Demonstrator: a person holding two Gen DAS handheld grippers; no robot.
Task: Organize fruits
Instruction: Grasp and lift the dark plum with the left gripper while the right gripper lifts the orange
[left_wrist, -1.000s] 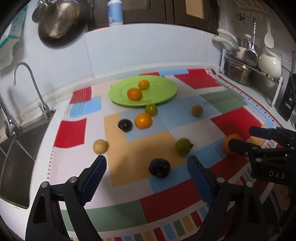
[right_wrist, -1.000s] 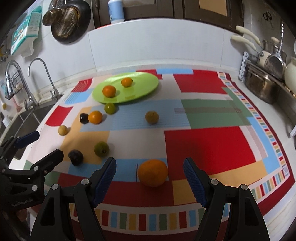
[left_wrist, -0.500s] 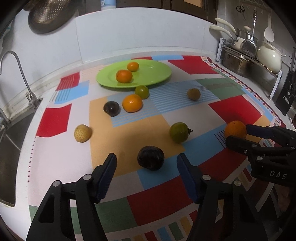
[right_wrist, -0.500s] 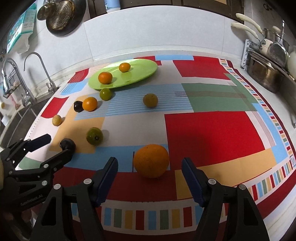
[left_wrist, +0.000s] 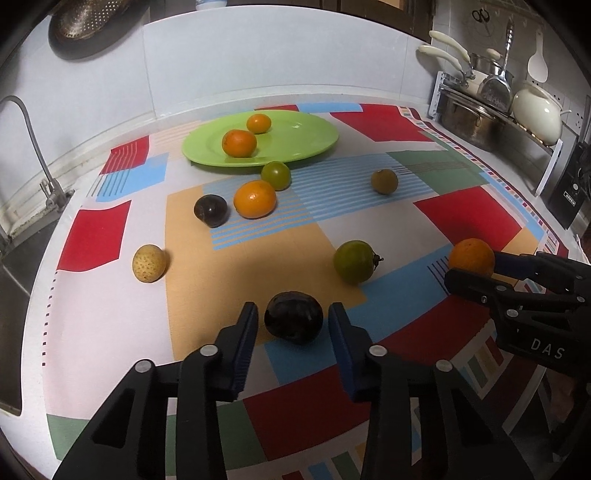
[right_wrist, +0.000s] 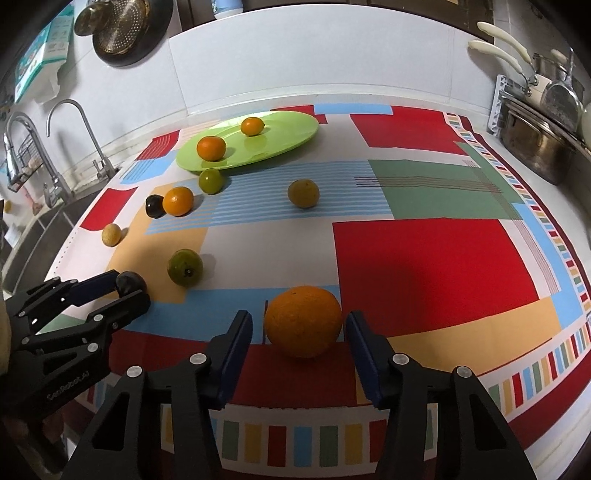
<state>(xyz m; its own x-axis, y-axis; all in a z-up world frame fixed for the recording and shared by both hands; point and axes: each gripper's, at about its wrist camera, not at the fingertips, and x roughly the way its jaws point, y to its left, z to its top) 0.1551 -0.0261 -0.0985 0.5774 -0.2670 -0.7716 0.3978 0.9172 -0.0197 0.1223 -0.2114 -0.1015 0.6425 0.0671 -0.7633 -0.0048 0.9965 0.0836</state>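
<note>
A dark plum (left_wrist: 293, 326) lies on the patchwork mat between the fingers of my left gripper (left_wrist: 291, 308). The jaws are closing, and a thin gap still shows on each side. My right gripper (right_wrist: 298, 317) straddles a large orange (right_wrist: 303, 326). Its jaws are closing too, and the pads stand just clear of the peel. Each wrist view shows the other gripper: the left gripper (right_wrist: 129, 286) and the right gripper (left_wrist: 472, 266). A green plate (left_wrist: 303, 140) at the back carries two small oranges. A green fruit (left_wrist: 354, 260), another orange (left_wrist: 255, 198) and a second plum (left_wrist: 211, 209) lie loose.
A yellow speckled fruit (left_wrist: 148, 263), a small green fruit (left_wrist: 276, 174) and a brownish fruit (left_wrist: 384, 181) also sit on the mat. A sink with a tap (left_wrist: 33, 147) is at the left. A rack with pots (left_wrist: 476, 114) stands at the right.
My left gripper has come down and forward around the near plum, and its jaws have narrowed a lot. My right gripper's jaws have narrowed around the large orange.
</note>
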